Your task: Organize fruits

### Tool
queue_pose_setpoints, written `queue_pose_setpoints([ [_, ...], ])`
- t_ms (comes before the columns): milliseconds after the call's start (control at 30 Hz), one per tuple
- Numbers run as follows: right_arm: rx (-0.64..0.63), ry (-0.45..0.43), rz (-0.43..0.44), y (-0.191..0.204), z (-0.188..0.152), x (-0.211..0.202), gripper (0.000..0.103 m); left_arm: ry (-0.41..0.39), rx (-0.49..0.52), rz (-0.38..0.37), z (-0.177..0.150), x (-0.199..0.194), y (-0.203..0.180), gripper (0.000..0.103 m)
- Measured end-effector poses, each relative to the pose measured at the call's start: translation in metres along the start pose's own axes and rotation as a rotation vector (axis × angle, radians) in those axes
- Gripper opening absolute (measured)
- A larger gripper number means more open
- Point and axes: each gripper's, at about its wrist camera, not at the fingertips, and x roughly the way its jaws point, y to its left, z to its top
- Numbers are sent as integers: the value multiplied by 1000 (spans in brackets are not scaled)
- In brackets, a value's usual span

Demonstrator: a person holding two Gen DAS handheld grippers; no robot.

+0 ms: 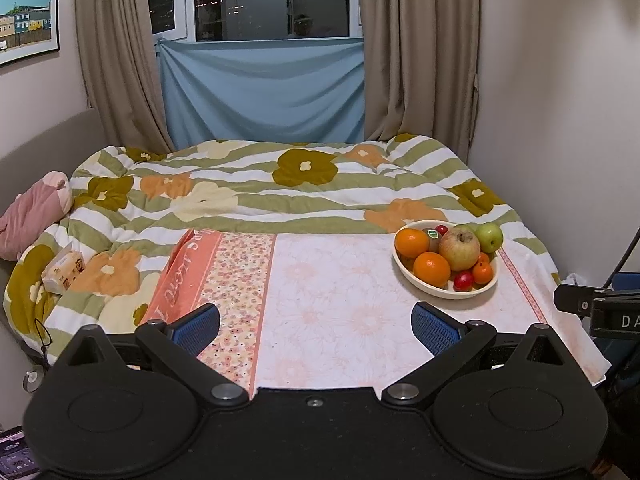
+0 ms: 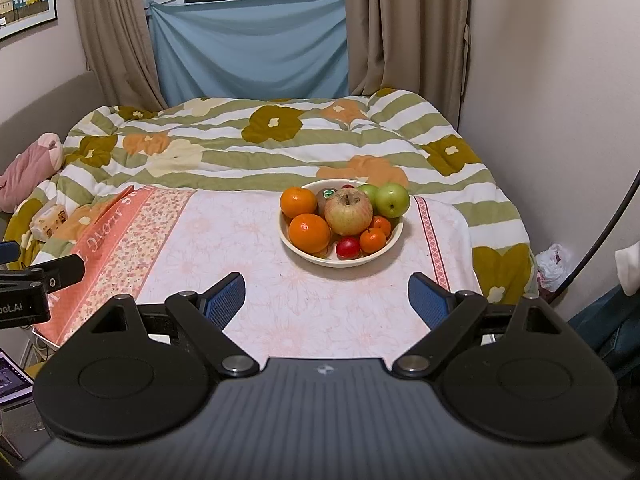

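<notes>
A cream bowl (image 2: 304, 250) (image 1: 404, 270) stands on a pink floral cloth (image 2: 240, 240) (image 1: 332, 280) and holds several fruits. Among them are a large yellow-red apple (image 2: 348, 212) (image 1: 460, 248), two oranges (image 2: 310, 233) (image 1: 431, 269), green apples (image 2: 393, 199) (image 1: 489, 237), small tangerines (image 2: 373, 240), a red plum (image 2: 347, 247) (image 1: 464, 281) and a kiwi with a sticker (image 2: 326, 197). My right gripper (image 2: 326, 300) is open, nearer than the bowl, with nothing between its fingers. My left gripper (image 1: 316, 330) is open too, left of and nearer than the bowl.
A flowered green-striped duvet (image 1: 280, 184) covers the bed behind the cloth. A tissue pack (image 1: 63, 270) and a pink plush (image 1: 34, 216) lie at the left. Walls close in on the right. The other gripper's black body (image 1: 600, 308) (image 2: 28, 284) shows at each view's edge.
</notes>
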Motion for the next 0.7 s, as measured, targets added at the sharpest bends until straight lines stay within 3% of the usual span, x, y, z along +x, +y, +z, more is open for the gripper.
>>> queue_pose_setpoints([
  [700,9,1,-6,1,0,3,103,0,0,6,1,0,5,103],
])
